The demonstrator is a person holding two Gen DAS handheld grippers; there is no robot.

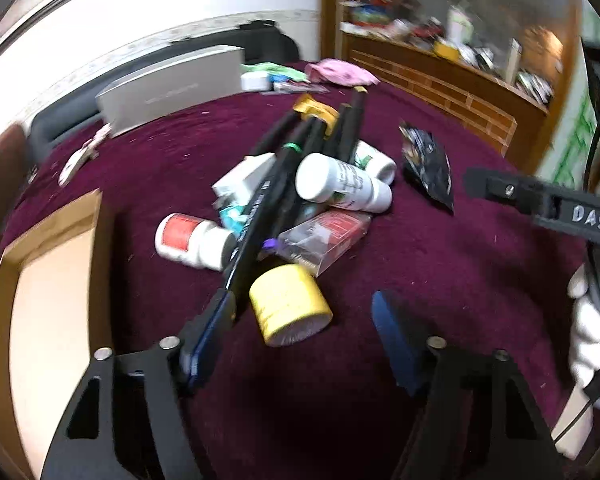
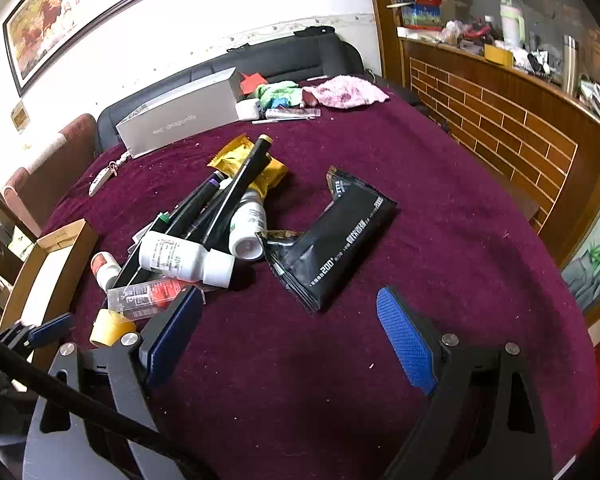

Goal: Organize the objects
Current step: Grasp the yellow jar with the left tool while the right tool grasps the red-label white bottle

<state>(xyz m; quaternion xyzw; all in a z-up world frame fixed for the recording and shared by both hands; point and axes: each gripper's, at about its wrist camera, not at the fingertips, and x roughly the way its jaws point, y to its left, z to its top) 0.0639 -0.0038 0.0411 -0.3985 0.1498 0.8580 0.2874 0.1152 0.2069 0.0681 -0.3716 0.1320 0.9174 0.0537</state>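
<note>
Left gripper point(image 1: 304, 320): fingers apart, nothing clamped. The yellow jar point(image 1: 290, 304) lies on its side between them, nearer the left finger; can't tell if it touches. Frame is motion-blurred.

Right gripper point(image 2: 288, 336): fingers wide apart, empty, over bare cloth. Black pouch point(image 2: 336, 236) lies just ahead of them, flat on the maroon bench point(image 2: 440, 216).

Pile sits mid-bench: black markers point(image 2: 228, 196) lie across two white bottles point(image 2: 188, 258), a clear box with red label point(image 2: 148, 294) at the near edge, a yellow packet point(image 2: 240, 156) at the far end, and a red-label bottle point(image 1: 188, 242) on the left side. Pouch is just right of the pile, touching or nearly touching one bottle.

Open cardboard box point(image 2: 48, 268) at the left bench edge, apart from the pile. Grey carton point(image 2: 180, 112) and pink cloth point(image 2: 344, 92) at the far edge.
</note>
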